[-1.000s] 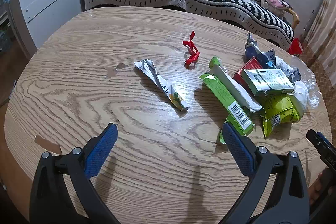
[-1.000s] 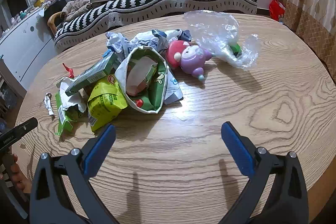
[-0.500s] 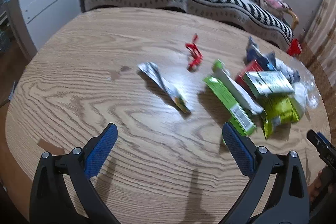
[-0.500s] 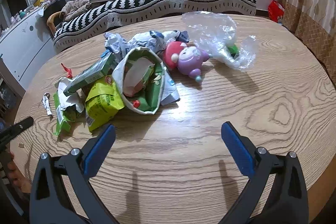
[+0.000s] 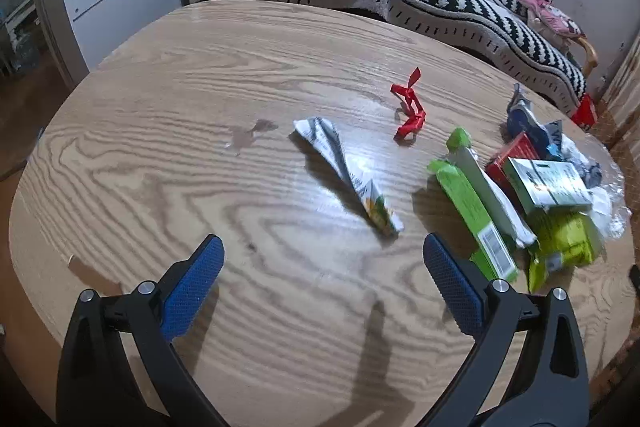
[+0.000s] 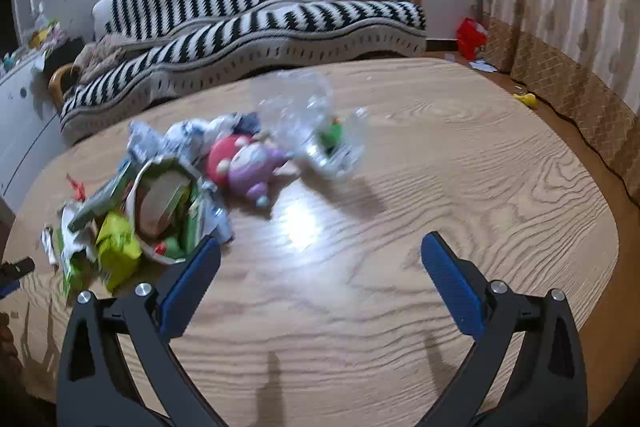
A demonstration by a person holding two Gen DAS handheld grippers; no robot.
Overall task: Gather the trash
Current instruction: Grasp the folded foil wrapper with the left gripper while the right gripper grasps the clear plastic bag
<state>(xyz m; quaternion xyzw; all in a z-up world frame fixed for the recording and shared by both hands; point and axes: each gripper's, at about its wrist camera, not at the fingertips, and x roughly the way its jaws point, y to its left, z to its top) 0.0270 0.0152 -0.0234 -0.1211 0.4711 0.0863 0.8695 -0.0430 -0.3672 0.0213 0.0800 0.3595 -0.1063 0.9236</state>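
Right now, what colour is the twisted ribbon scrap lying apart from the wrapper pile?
Red. The ribbon scrap shows best in the left wrist view.

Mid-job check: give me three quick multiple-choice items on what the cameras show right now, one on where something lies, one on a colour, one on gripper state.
1. Where does the red ribbon lie relative to the folded silver wrapper in the left wrist view?
A. Beyond it, toward the sofa
B. Under it
C. Between the gripper fingers

2. What colour is the long flat box nearest the left gripper?
A. Blue
B. Green
C. Orange

3. What state is the right gripper in?
A. Shut on the plush toy
B. Shut on nothing
C. Open, holding nothing

Answers:
1. A, the ribbon sits apart on the bare table, farther from the camera than the wrapper.
2. B, its top face is bright green with a barcode at the near end.
3. C, the blue pads stand wide apart over bare wood, and the plush toy lies untouched farther back.
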